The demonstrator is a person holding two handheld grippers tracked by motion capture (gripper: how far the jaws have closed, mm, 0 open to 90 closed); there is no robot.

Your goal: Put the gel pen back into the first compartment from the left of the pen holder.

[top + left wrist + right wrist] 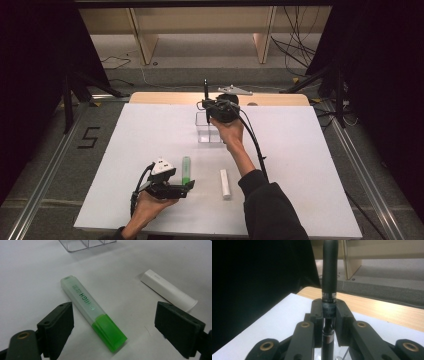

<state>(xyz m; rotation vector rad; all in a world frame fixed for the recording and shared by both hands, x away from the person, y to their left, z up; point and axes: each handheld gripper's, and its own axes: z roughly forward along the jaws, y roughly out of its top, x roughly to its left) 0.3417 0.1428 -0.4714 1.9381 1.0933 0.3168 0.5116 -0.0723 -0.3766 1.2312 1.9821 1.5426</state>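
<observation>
Right hand-held gripper (206, 106), at frame centre, clamps an upright black pen (329, 277) above a clear plastic organiser (209, 131); left hand-held gripper (113, 322), lower left, gapes around a green highlighter (93, 312).

A white tube (168, 290) lies flat on the white board (140, 145), well apart from the clear box. Beyond the board runs a wooden table edge (165, 97); cables (295, 47) trail across the floor behind

Matt black pen (330, 270), translucent plastic highlighter (92, 311), clear glossy plastic organiser (209, 131).
</observation>
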